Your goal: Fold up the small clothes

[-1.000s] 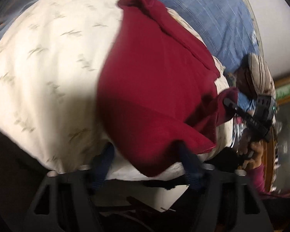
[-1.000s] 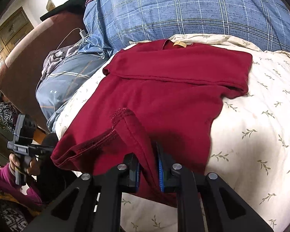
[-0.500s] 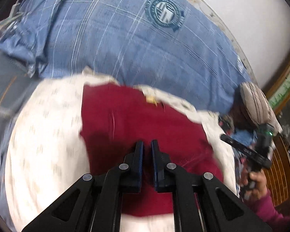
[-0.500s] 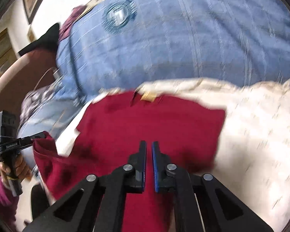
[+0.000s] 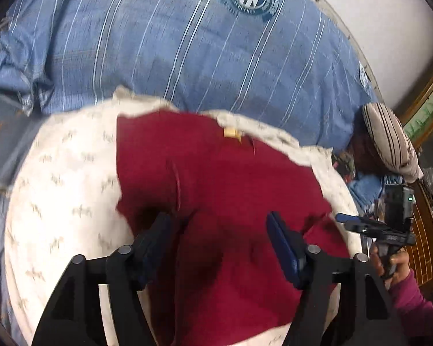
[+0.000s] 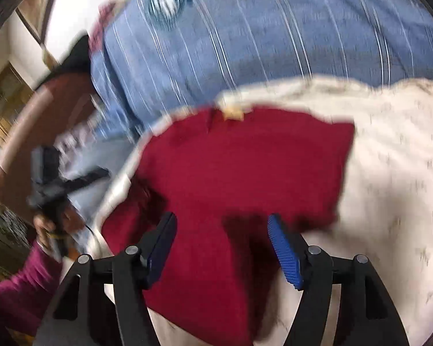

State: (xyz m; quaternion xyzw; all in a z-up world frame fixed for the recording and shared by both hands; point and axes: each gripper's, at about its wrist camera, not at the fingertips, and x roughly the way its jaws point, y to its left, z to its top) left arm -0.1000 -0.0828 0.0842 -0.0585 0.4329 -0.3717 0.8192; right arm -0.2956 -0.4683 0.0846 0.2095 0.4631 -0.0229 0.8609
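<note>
A dark red shirt (image 5: 216, 173) lies folded on a cream leaf-print cushion (image 5: 66, 187), its yellow neck label (image 5: 231, 132) at the far edge. My left gripper (image 5: 216, 219) hovers over the shirt's near half. Its jaws are opening, with nothing pinched between the pads. In the right wrist view the same shirt (image 6: 245, 158) and label (image 6: 232, 114) show blurred. My right gripper (image 6: 222, 219) is also over the near part of the shirt, jaws opening, and only cloth lies below the gap.
A blue striped bedcover (image 5: 187, 43) with a round crest rises behind the cushion (image 6: 389, 158). A striped cap (image 5: 389, 141) lies at the right. A hand in a magenta sleeve (image 5: 389, 262) shows at the edge. Wooden furniture (image 6: 3, 101) stands at the left.
A second ago the right gripper was shut on the shirt's hem and red cloth draped over the left fingers. Both moved toward the collar, shut, and now stand open over the folded shirt.
</note>
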